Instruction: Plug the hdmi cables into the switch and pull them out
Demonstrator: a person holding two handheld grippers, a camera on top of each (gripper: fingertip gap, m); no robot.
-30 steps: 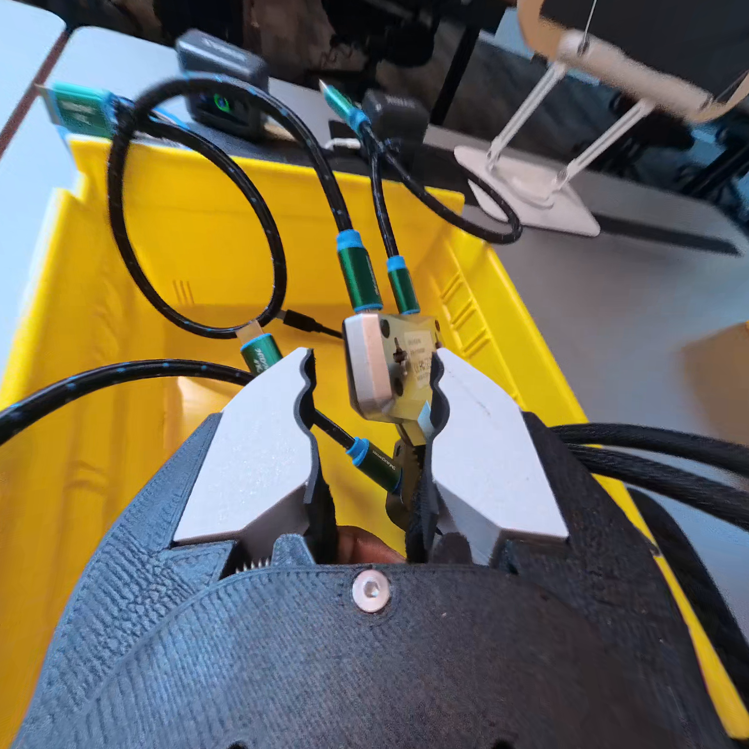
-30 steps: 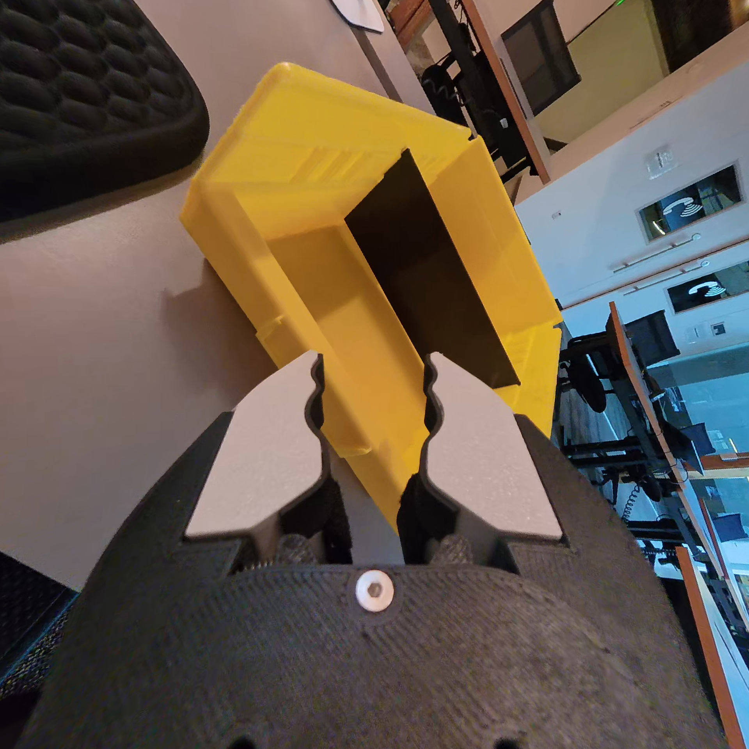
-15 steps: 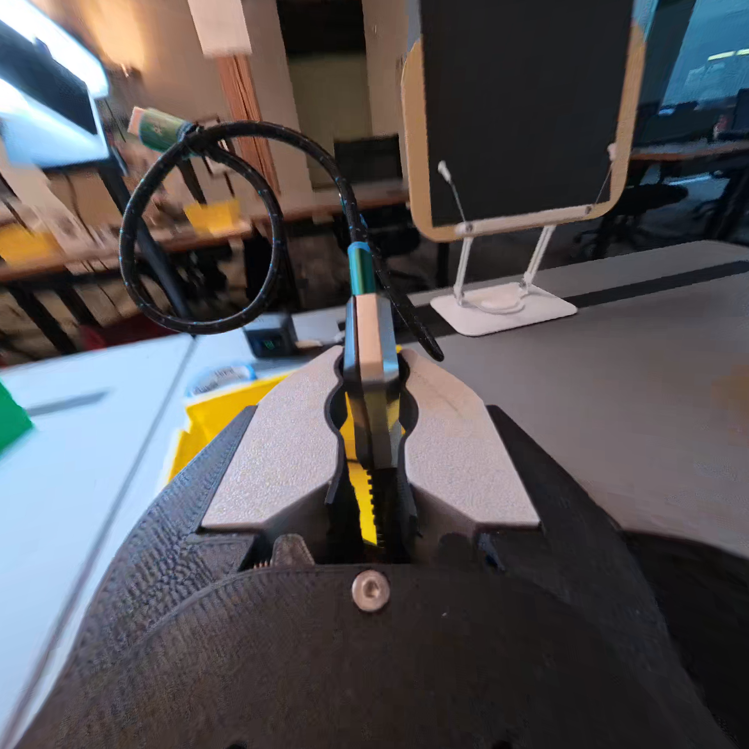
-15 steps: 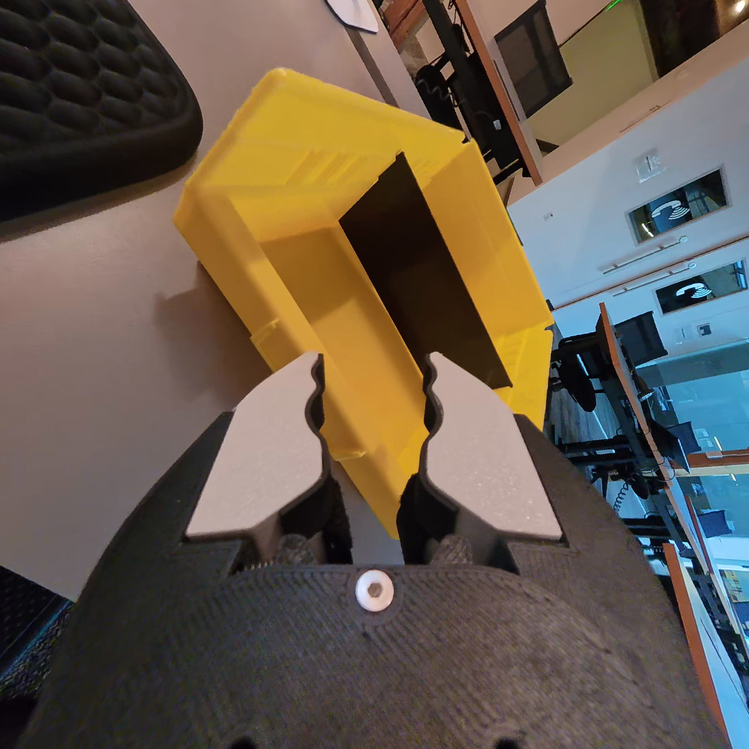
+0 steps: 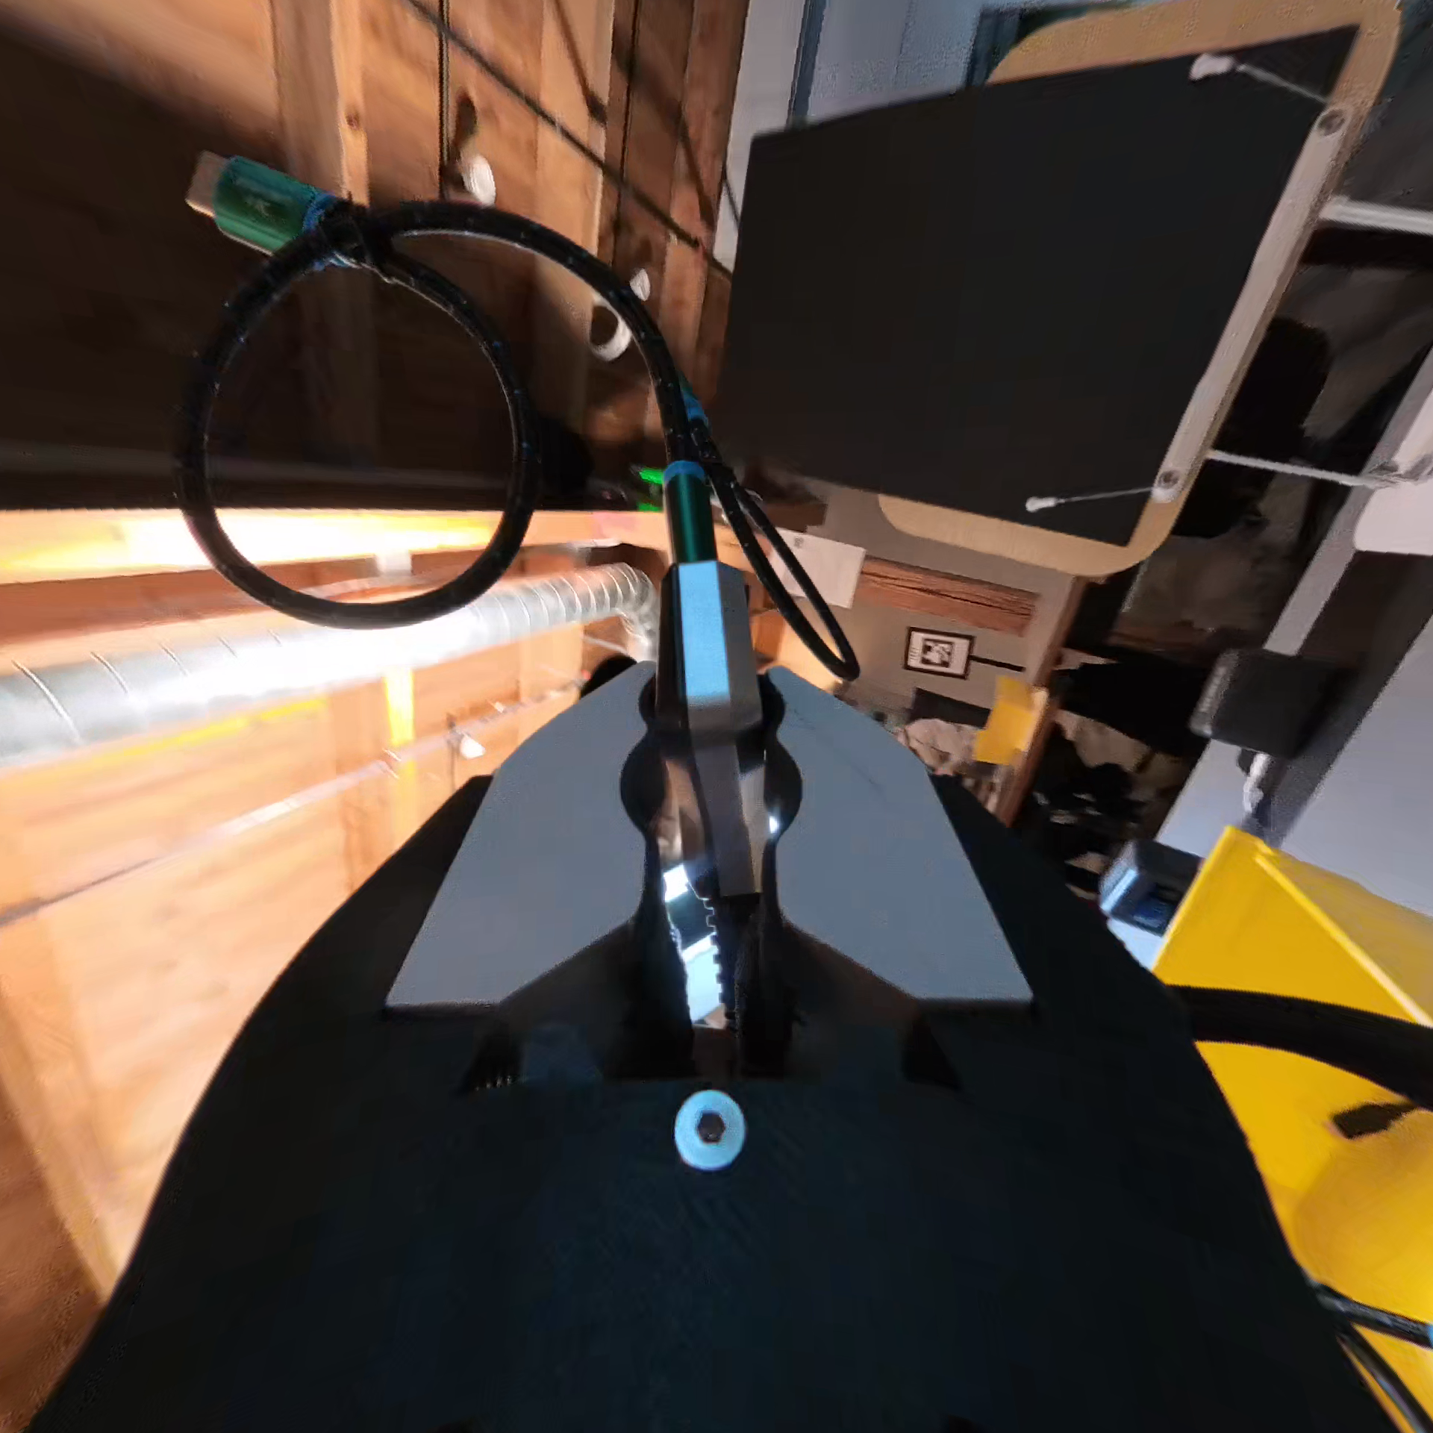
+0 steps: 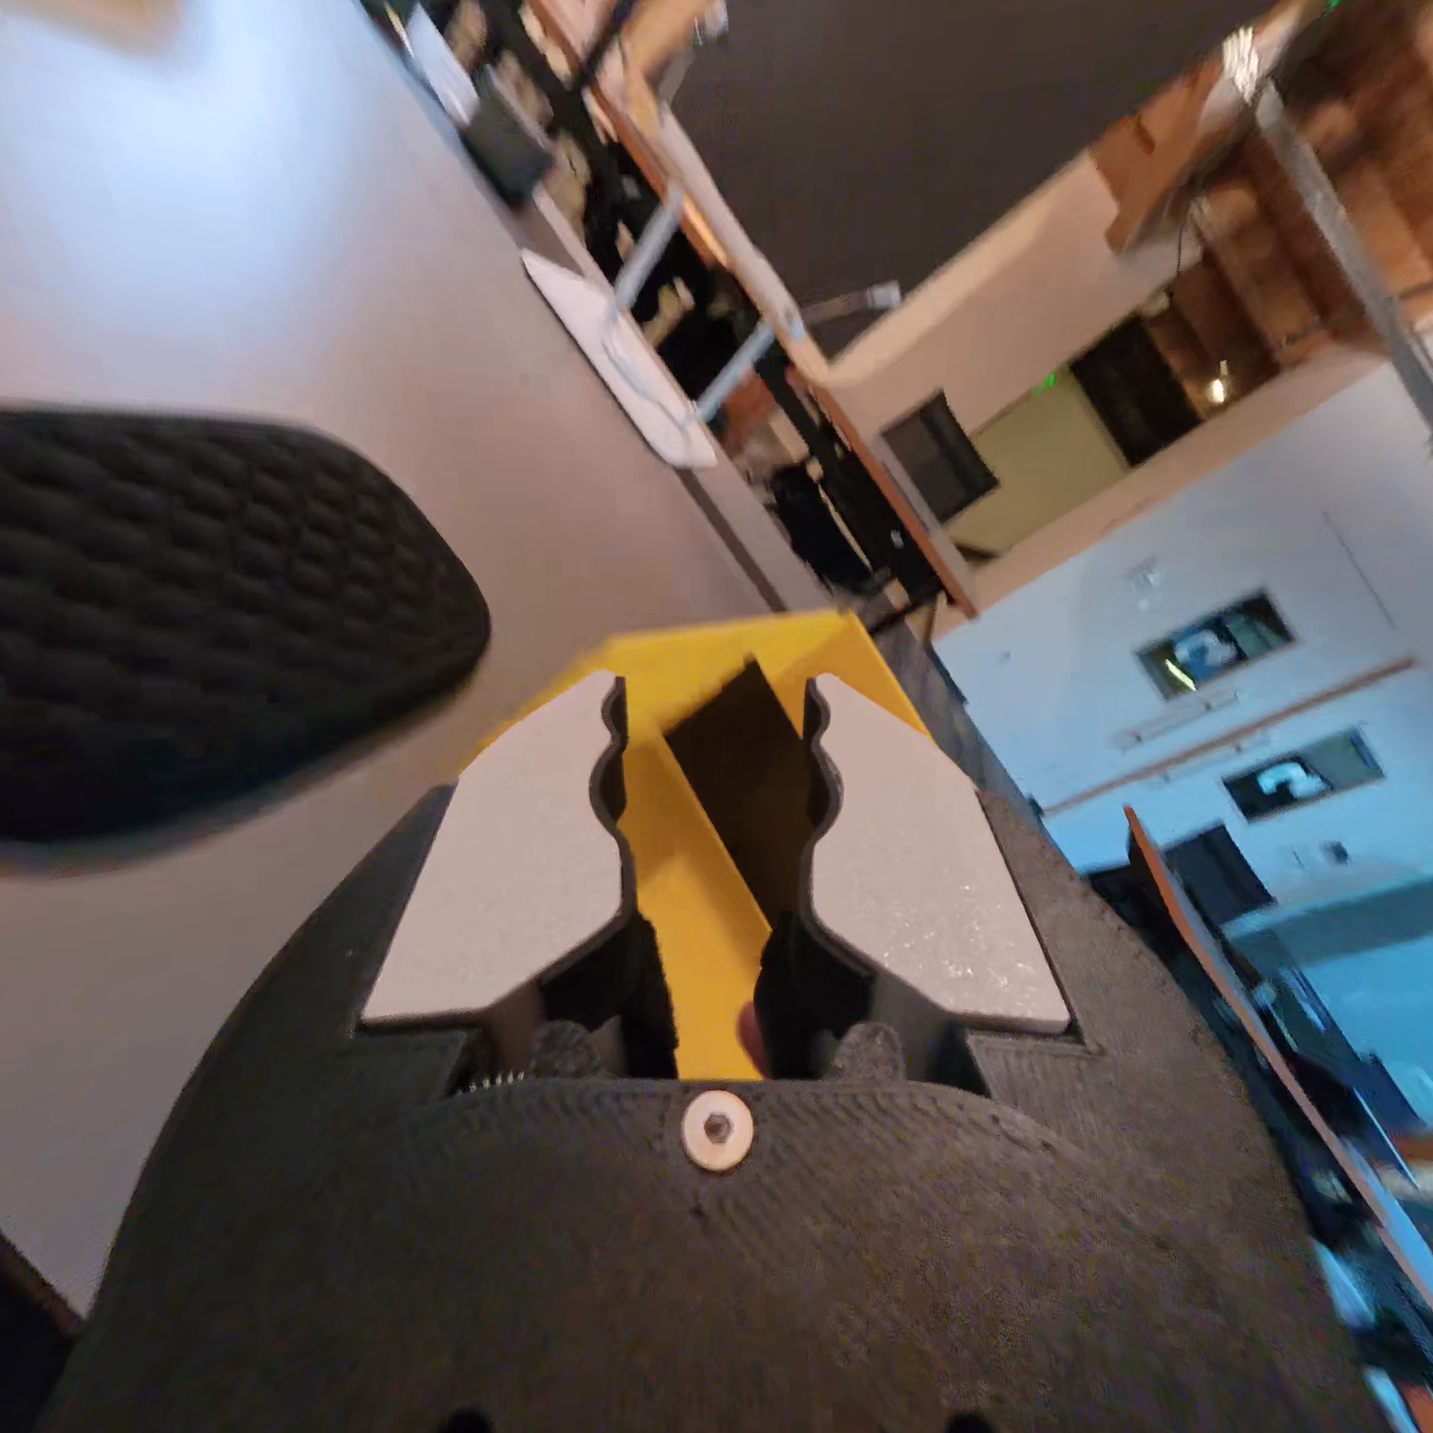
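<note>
The left gripper (image 5: 709, 698) is clamped on the slim silver metal HDMI switch (image 5: 707, 659), which stands edge-on between its grey fingers (image 5: 543, 845) and juts out past their tips. Straight ahead of the tips, a green-sleeved plug (image 5: 688, 516) sits in the switch's far end, and its black braided HDMI cable (image 5: 496, 372) curls into a loop up and to the left, ending in a free green plug (image 5: 252, 203). A yellow plastic bin (image 5: 1279, 1008) lies low to the right of this claw.

The right gripper (image 6: 713, 690) is spread wide with nothing between its fingers, hovering over the yellow bin with a black divider (image 6: 744, 744); a black textured pad (image 6: 194, 620) lies to its left on the grey table (image 6: 388, 349).
</note>
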